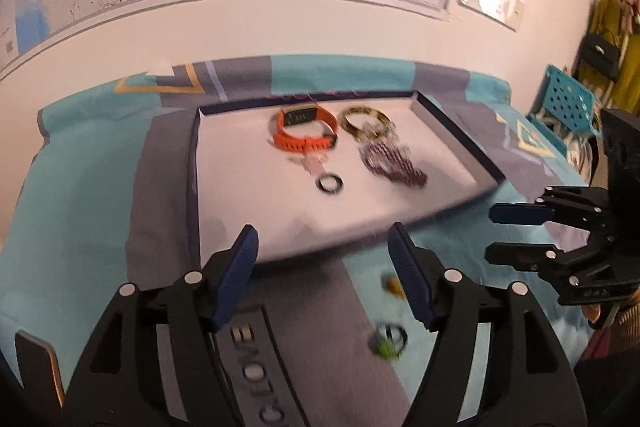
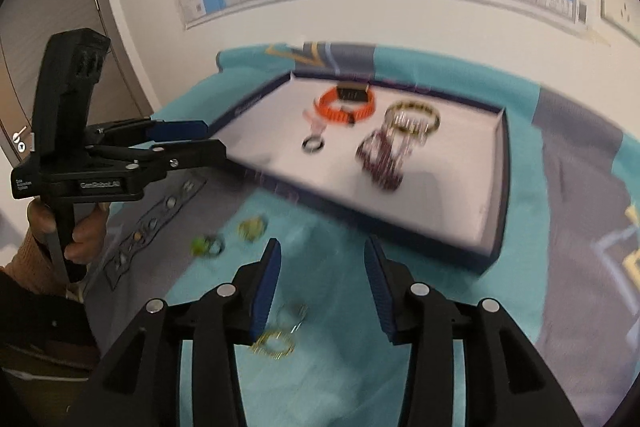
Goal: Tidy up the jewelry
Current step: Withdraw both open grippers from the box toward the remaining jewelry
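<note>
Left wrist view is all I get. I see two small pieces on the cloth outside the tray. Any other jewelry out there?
Observer: Yes. The right wrist view shows a blurred gold piece on the cloth, close below the right gripper and outside the tray.
Operator: Is the right one carrying anything?
Observer: No. From its own camera the fingers stand apart with nothing between them.
Operator: What's beyond the left gripper's side of the table?
Observer: A grey door, seen behind the left gripper.
</note>
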Motion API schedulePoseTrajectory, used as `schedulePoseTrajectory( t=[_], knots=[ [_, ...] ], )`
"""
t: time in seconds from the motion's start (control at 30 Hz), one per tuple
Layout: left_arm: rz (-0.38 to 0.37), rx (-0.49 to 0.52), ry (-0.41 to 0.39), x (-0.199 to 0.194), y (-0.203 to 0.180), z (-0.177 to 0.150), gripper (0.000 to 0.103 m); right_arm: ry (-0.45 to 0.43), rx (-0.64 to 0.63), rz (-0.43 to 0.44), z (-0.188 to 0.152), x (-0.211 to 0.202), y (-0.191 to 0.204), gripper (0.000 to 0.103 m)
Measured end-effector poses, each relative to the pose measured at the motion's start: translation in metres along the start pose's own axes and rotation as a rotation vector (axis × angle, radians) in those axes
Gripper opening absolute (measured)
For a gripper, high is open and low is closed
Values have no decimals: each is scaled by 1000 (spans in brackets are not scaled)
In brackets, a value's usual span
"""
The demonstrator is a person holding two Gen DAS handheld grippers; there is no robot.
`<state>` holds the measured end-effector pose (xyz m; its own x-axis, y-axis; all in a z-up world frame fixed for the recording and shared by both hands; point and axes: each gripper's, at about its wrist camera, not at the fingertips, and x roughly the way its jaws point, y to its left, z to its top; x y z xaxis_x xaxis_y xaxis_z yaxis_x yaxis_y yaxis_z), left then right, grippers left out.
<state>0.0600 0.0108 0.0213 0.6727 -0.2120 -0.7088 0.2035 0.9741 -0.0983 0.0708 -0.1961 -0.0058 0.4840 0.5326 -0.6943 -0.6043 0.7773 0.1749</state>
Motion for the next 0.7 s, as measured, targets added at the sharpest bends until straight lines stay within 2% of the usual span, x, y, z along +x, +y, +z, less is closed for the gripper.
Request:
schedulePoseTrajectory(
  t=[0.17, 0.33, 0.7],
  knots=[
    [-21, 51, 31, -7, -10, -24, 65, 20, 26, 35, -21, -4, 7, 41],
    [-52, 54, 68, -8, -13, -42, 61, 35, 49, 28, -33, -6, 8, 42],
    [-85, 80, 128, -1, -30, -57, 51, 51, 46, 17, -48, -7, 21, 43]
  ],
)
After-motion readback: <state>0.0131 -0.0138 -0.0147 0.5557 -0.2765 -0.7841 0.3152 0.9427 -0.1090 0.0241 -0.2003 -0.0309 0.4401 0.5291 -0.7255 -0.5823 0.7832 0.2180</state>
